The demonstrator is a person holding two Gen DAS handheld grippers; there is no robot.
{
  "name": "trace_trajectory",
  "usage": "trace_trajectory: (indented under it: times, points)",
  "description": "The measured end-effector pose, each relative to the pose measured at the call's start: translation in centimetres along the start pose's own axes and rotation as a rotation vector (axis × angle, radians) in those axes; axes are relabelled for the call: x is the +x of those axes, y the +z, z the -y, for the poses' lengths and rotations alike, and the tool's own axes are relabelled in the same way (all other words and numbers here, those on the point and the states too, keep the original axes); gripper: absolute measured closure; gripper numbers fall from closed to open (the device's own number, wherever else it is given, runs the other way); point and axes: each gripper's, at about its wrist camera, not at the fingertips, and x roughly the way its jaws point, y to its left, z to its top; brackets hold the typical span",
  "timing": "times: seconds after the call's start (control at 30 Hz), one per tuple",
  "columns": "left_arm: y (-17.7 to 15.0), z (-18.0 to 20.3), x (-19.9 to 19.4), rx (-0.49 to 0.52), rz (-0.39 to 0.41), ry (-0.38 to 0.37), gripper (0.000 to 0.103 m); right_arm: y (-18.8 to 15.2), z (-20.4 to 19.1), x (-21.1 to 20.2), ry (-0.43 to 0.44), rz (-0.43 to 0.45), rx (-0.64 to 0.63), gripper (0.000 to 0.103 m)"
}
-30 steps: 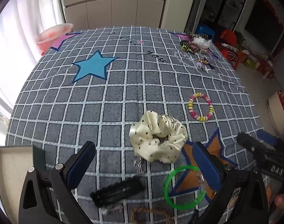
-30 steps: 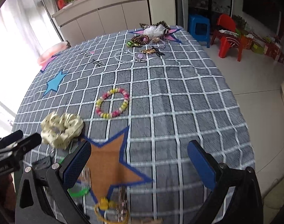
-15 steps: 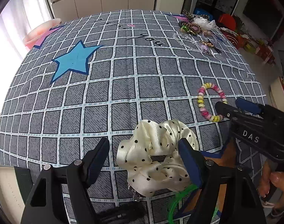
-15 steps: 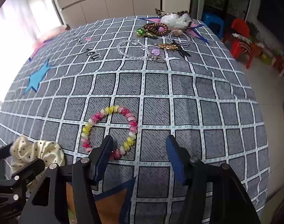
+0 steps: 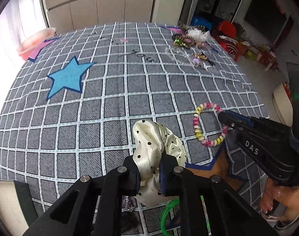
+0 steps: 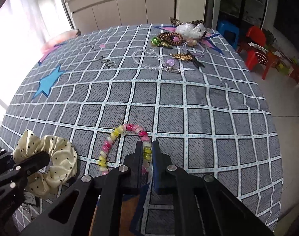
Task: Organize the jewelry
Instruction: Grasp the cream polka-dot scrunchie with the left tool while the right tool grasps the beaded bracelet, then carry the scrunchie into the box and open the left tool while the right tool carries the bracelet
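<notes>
My left gripper [image 5: 149, 165] is shut on a cream polka-dot scrunchie [image 5: 149, 139] near the front of the grey checked tablecloth [image 5: 110, 90]; the scrunchie also shows at the lower left of the right wrist view [image 6: 51, 157]. My right gripper [image 6: 147, 155] is shut on the near right side of a pink, yellow and white bead bracelet [image 6: 114, 139], which lies on the cloth. In the left wrist view the right gripper [image 5: 226, 119] reaches in from the right onto the bracelet [image 5: 198, 122].
A pile of hair ties, clips and chains [image 6: 177, 39] lies at the far right of the cloth. A green bangle [image 5: 165, 214] and a thin chain [image 5: 127, 204] lie under my left gripper. A pale box [image 5: 4, 202] sits at the lower left. The table edge [image 6: 275, 137] drops off at right.
Both grippers moved forward and closed: the left onto the scrunchie, the right onto the bead bracelet.
</notes>
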Motion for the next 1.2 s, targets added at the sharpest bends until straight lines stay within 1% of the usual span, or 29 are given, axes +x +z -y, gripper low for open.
trace_trajectory:
  times: [0.13,0.3,0.47,0.57,0.7,0.77,0.9,1.03,1.2]
  points:
    - [0.3,-0.2,-2.3,-0.002,0.046,-0.022,0.081,0.0,0.2,-2.3,0.019,0.038,0.010,0.094]
    - [-0.6,-1.0,-6.5,-0.014,0.107,-0.039,0.081,-0.2,-0.1,-5.0,0.065,0.060,0.026,0.094]
    - [-2.4,-3.0,-10.5,-0.045,0.164,-0.017,0.081,-0.9,-2.5,-8.2,0.123,0.090,-0.003,0.094]
    - [-4.2,-4.8,-12.7,-0.069,0.193,0.004,0.081,-1.6,-4.6,-9.7,0.189,0.095,-0.013,0.094]
    - [-7.0,-7.6,-15.1,-0.109,0.212,0.043,0.081,-2.8,-9.1,-11.6,0.256,0.094,-0.077,0.094]
    - [-8.6,-9.5,-16.1,-0.145,0.215,0.060,0.081,-3.5,-11.5,-12.3,0.291,0.088,-0.112,0.094]
    - [-11.6,-13.8,-17.5,-0.220,0.217,0.127,0.081,-4.9,-17.7,-13.0,0.360,0.076,-0.204,0.094]
    - [-14.3,-18.0,-18.0,-0.295,0.203,0.191,0.081,-6.1,-23.2,-12.6,0.404,0.048,-0.280,0.094]
    - [-16.4,-22.5,-16.9,-0.373,0.168,0.242,0.081,-7.4,-28.9,-10.8,0.435,0.005,-0.345,0.094]
